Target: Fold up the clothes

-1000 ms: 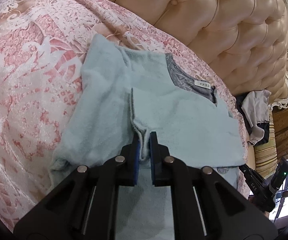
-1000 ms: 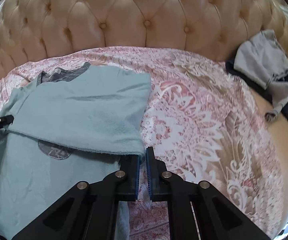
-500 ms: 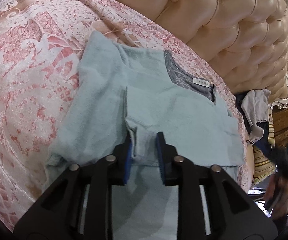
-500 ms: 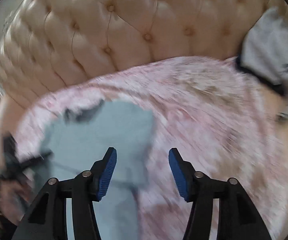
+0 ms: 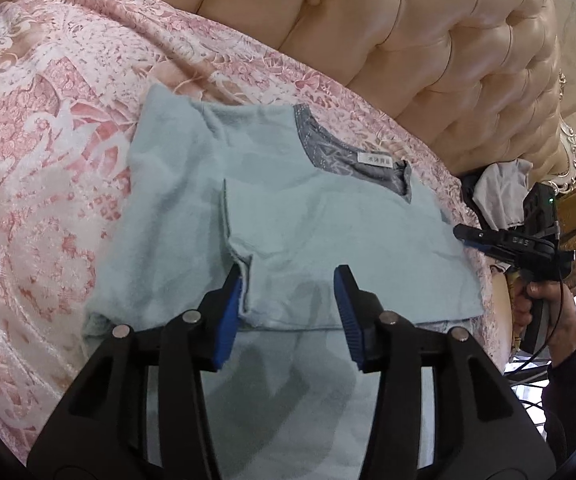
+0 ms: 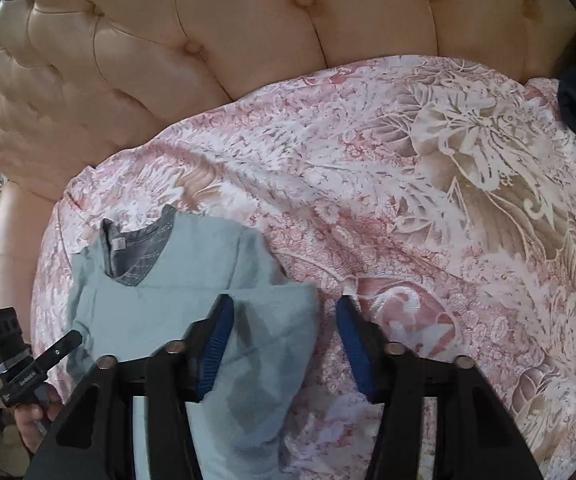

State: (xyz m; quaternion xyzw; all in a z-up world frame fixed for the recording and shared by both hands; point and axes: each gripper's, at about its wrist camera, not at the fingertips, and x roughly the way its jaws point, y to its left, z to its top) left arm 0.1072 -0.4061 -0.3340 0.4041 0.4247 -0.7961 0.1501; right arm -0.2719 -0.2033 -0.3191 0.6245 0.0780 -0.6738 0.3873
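shirt (image 5: 288, 208) flat beneath parted left fingers (image 5: 227, 312), unheld

The light blue shirt (image 5: 328, 240) looks like soft, matt, slightly fuzzy cloth. The bedspread (image 6: 428, 184) is woven pink fabric with a faint sheen. The tufted headboard (image 5: 448, 60) appears glossy, perhaps leather. Gripper fingers (image 5: 223, 320) carry ribbed blue pads.

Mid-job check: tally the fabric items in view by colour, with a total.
Light blue shirt: 1
Grey and dark heap of clothes: 1 (pieces inside cannot be told apart)
Pink patterned bedspread: 1
Total: 3
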